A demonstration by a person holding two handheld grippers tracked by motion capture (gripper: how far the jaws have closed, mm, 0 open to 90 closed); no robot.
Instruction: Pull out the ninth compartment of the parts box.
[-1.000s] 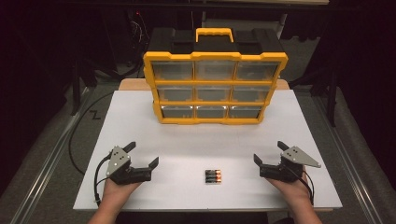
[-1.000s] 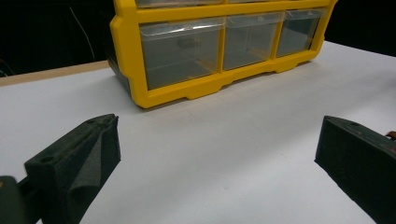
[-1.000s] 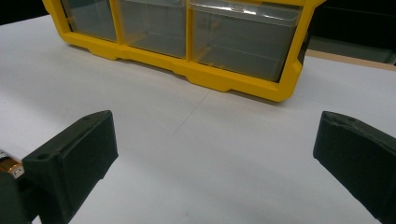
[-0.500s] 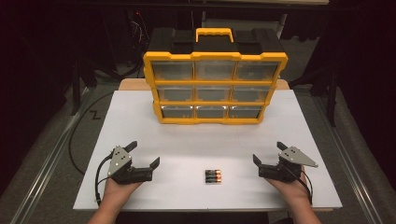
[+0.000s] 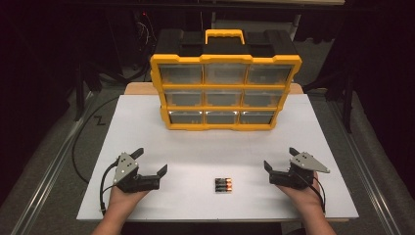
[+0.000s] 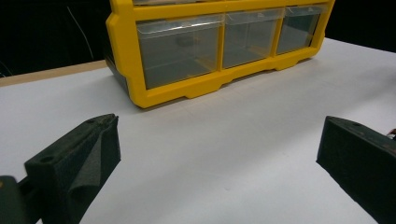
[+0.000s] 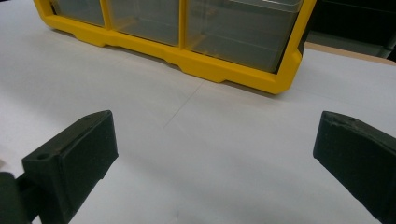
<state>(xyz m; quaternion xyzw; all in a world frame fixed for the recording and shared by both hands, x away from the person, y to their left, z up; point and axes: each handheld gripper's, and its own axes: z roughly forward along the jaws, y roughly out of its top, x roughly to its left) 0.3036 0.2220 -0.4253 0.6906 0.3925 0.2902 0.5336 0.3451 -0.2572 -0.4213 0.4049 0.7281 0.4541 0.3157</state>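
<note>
high view is showing the left gripper [image 5: 150, 161] resting low on the white counter [image 5: 210, 147] at its near left, jaws spread wide and holding nothing. moving right, a small pack of black and orange cylindrical batteries [image 5: 223, 184] is lying flat near the counter's front edge, between the two grippers and apart from both. farther back, a yellow plastic organiser with clear drawers [image 5: 225, 92] is standing upright, all drawers looking shut. at the near right, the right gripper [image 5: 280, 159] is also sitting wide and empty. right gripper view is looking at the organiser's lower drawers [image 7: 243, 32]. judging from this, the batteries are likely the thing to grasp; either gripper should be turning inward, coming down level over the pack and closing across its short side so the cells are not splaying apart.
</note>
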